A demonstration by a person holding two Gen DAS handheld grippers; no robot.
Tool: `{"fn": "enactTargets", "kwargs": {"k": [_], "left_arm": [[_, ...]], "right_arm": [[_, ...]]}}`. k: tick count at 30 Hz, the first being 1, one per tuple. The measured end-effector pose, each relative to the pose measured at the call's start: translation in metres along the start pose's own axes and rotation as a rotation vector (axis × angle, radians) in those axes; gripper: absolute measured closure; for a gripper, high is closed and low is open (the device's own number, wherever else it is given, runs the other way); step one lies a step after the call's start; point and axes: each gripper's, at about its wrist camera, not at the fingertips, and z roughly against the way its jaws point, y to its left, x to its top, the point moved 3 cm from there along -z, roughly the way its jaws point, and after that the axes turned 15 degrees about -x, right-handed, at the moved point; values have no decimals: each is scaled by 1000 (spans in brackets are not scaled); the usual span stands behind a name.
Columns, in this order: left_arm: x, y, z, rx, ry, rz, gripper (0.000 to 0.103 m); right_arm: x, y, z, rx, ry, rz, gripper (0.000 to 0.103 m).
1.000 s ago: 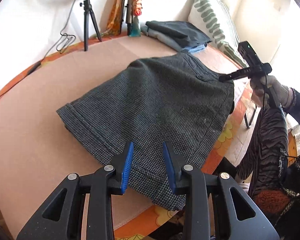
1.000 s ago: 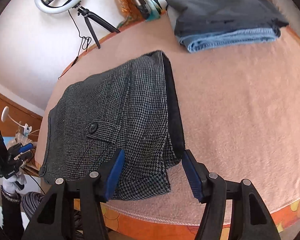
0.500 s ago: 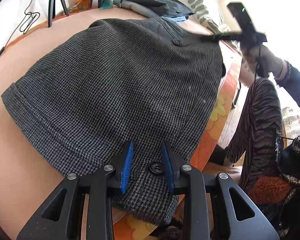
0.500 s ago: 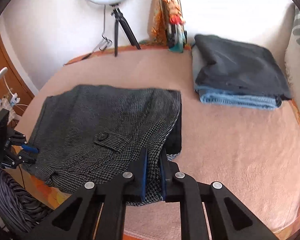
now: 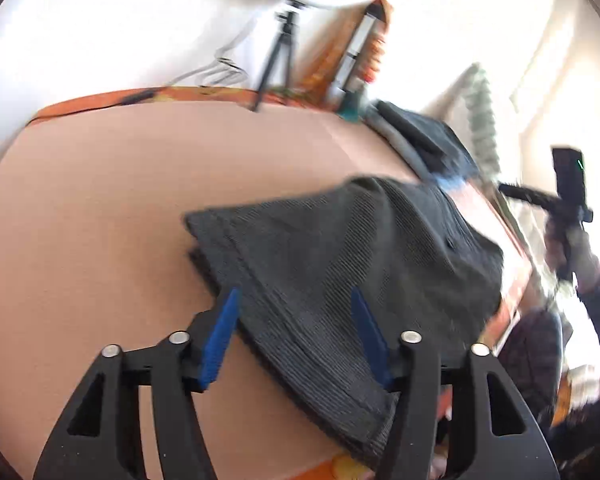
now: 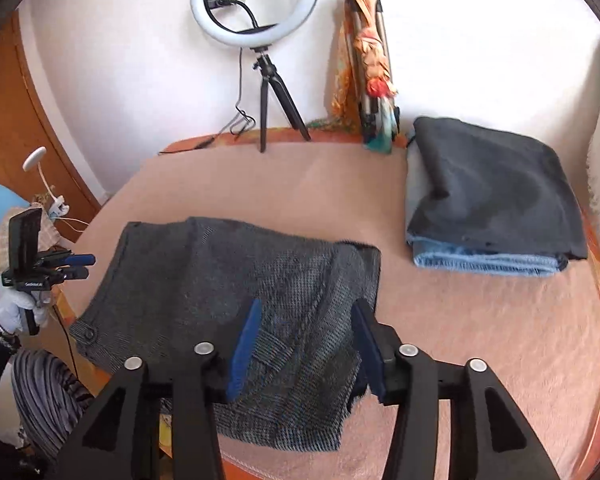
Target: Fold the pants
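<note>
Grey houndstooth pants (image 6: 228, 292) lying folded into a thick bundle on the pink tabletop (image 6: 460, 340), right under and just ahead of the right hand-held gripper (image 6: 306, 344), with the near hem spilling toward the table edge. Jaws opening on both sides: right pads spread over the cloth, not pinching anything; same story for the left hand-held gripper (image 5: 296, 336), blue pads wide apart with the cuffed end of the pants (image 5: 340, 272) between them but not clamped. Looks like soft, fairly heavy woven stuff, floppy with zero stiffness, several layers deep, so probably sags and slides apart if grabbed by one layer only. Best bet: bite the full stack at a folded edge or at the corners, one gripper each. Stack of other folded clothes (image 6: 496, 200) sitting further off, ahead and to the right.
</note>
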Motion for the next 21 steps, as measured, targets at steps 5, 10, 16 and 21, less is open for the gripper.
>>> {"fn": "enactTargets", "kwargs": {"k": [5, 10, 16, 21], "left_arm": [[20, 24, -9, 62, -7, 70, 40], [36, 44, -27, 49, 2, 164, 38], [41, 67, -44, 65, 17, 250, 38], [38, 83, -62, 54, 64, 320, 38]], "right_arm": [[35, 33, -28, 101, 10, 86, 39], [60, 55, -70, 165, 68, 130, 35], [77, 79, -125, 264, 161, 145, 31], [78, 96, -166, 323, 237, 194, 31]]}}
